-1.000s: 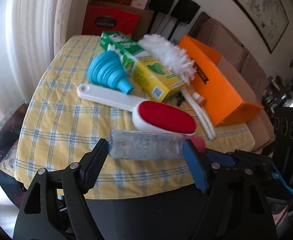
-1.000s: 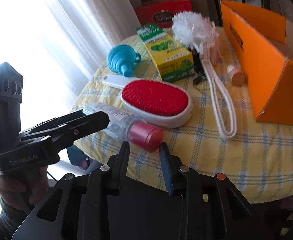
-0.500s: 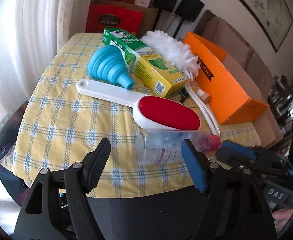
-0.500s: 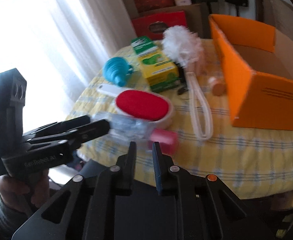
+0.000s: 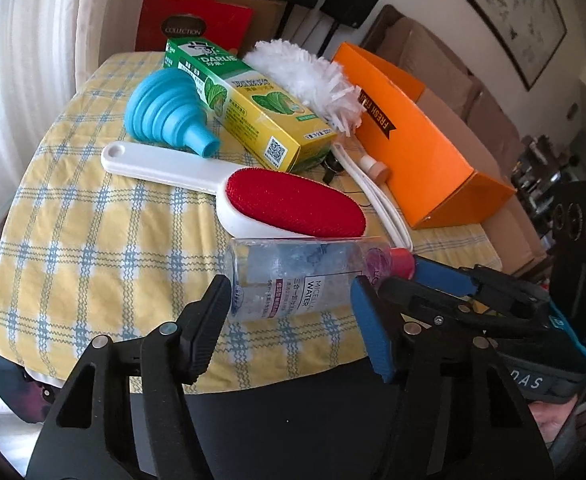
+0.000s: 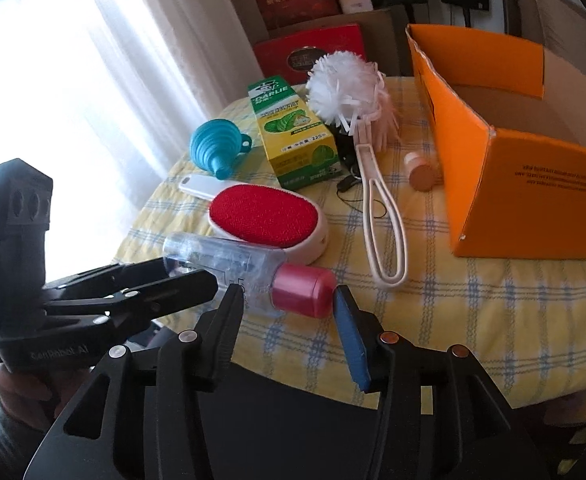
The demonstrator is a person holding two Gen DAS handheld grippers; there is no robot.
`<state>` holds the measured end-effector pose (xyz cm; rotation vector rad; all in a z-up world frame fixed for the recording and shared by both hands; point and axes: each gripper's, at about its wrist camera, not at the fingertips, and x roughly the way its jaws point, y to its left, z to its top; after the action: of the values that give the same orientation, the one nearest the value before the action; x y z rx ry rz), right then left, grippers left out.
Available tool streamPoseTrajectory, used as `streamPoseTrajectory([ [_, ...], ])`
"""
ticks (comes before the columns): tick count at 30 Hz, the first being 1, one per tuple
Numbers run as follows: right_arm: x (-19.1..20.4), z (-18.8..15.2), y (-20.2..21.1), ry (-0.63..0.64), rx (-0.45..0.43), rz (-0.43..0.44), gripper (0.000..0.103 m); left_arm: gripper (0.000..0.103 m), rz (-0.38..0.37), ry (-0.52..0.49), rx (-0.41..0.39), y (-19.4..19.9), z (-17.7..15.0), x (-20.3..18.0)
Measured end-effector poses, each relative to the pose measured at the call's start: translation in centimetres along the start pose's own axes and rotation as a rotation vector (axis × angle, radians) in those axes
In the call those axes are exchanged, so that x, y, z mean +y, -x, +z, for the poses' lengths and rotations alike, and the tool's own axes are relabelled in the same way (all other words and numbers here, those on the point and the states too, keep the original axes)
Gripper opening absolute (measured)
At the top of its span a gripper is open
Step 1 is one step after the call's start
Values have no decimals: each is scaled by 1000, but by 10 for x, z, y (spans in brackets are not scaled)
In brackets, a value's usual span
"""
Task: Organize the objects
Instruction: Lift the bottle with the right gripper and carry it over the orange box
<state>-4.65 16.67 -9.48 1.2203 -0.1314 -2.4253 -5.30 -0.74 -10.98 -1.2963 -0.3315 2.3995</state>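
A clear micellar water bottle (image 5: pixel 293 276) with a pink cap (image 6: pixel 303 290) lies on its side at the near edge of the yellow checked table (image 5: pixel 85 240). My left gripper (image 5: pixel 289 320) is open, its fingers on either side of the bottle's body. My right gripper (image 6: pixel 289 320) is open around the pink cap, close to it. Behind the bottle lie a red lint brush (image 5: pixel 293 204), a blue funnel (image 5: pixel 169 112), a green and yellow Darlie box (image 5: pixel 253 104), a white duster (image 5: pixel 309 76) and a small peach-capped bottle (image 6: pixel 421 170). An open orange box (image 6: pixel 493 128) stands at the right.
Red gift boxes (image 5: pixel 193 28) and cartons stand behind the table. White curtains (image 6: pixel 113 60) hang at the left. A small black cord (image 6: pixel 349 176) lies by the duster handle. Bare cloth shows at the table's left and near right.
My left gripper has let go of the bottle, which now lies on the table. My right gripper has opened wide and come around the pink cap.
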Motion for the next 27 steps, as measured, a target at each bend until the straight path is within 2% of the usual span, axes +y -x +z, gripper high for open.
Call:
streamPoseTrajectory([
  [7, 4, 4, 7, 9, -20, -15, 47, 58, 12, -9, -21, 11, 4, -13],
  [14, -1, 21, 42, 13, -74, -30, 47, 58, 1, -69, -74, 30, 27, -46],
  [22, -30, 45, 89, 4, -145, -80, 47, 58, -36, -149, -118, 33, 63, -99],
  [27, -58, 62, 112, -11, -178, -114, 47, 58, -73, -195, -122, 18, 91, -137],
])
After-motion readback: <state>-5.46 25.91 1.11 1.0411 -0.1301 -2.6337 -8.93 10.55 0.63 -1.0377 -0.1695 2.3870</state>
